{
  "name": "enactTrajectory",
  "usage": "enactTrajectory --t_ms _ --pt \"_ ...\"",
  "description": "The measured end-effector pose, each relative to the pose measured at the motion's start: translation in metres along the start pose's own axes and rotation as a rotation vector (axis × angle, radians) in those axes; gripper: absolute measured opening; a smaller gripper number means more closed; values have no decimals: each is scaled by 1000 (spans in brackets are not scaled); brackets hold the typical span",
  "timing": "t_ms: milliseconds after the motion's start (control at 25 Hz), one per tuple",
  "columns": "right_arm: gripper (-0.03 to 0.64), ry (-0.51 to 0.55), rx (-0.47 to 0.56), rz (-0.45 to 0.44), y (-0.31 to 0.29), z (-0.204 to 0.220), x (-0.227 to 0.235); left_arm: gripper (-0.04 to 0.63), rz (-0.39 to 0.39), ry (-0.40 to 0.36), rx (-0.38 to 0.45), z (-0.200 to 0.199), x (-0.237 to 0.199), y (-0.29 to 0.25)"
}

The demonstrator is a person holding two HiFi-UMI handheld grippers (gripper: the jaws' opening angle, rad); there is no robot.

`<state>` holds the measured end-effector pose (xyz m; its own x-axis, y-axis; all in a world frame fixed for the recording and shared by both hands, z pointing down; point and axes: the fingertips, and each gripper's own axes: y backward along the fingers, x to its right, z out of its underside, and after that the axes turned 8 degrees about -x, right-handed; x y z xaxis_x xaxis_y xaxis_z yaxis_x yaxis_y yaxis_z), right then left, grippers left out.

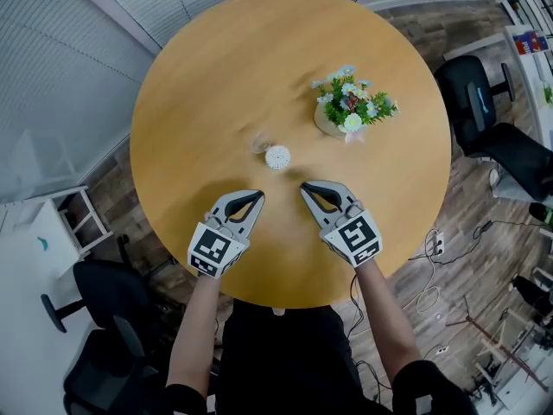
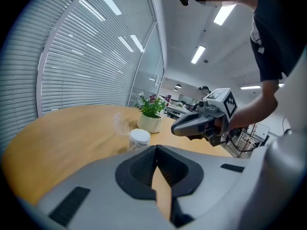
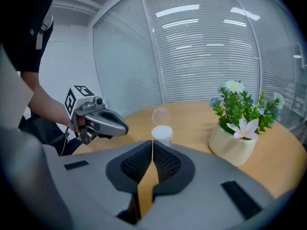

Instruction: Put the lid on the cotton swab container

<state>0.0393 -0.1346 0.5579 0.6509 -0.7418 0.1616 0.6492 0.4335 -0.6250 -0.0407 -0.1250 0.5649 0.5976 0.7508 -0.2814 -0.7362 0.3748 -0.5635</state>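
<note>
The cotton swab container (image 1: 277, 157) stands uncovered near the middle of the round table, its white swab tips showing; it also appears as container (image 2: 138, 139) and container (image 3: 162, 133). Its clear lid (image 1: 261, 143) lies just beyond and left of it, seen as lid (image 2: 120, 122) and lid (image 3: 161, 115). My left gripper (image 1: 257, 197) hovers near the table's front, shut and empty, left of and nearer than the container. My right gripper (image 1: 306, 188) mirrors it on the right, shut and empty. Each gripper shows in the other's view: right gripper (image 2: 176, 129), left gripper (image 3: 125, 128).
A potted flower plant (image 1: 352, 109) stands right of and beyond the container. The round wooden table (image 1: 216, 76) ends close in front of the grippers. Black office chairs (image 1: 497, 124) and cables sit on the floor at the right; a white shelf unit (image 1: 47, 232) at the left.
</note>
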Motion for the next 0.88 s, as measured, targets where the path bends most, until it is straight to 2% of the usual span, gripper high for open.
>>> enactTrajectory --t_ms 440,720,880 --pt "6 0 -24 -45 -17 16 8 6 -34 -42 -20 7 -22 -34" --pt "6 4 -34 -57 -25 22 13 11 -82 -108 -14 10 -31 -44" --pt "6 -2 -34 -59 -27 22 15 107 -79 -101 -23 14 -36 -52"
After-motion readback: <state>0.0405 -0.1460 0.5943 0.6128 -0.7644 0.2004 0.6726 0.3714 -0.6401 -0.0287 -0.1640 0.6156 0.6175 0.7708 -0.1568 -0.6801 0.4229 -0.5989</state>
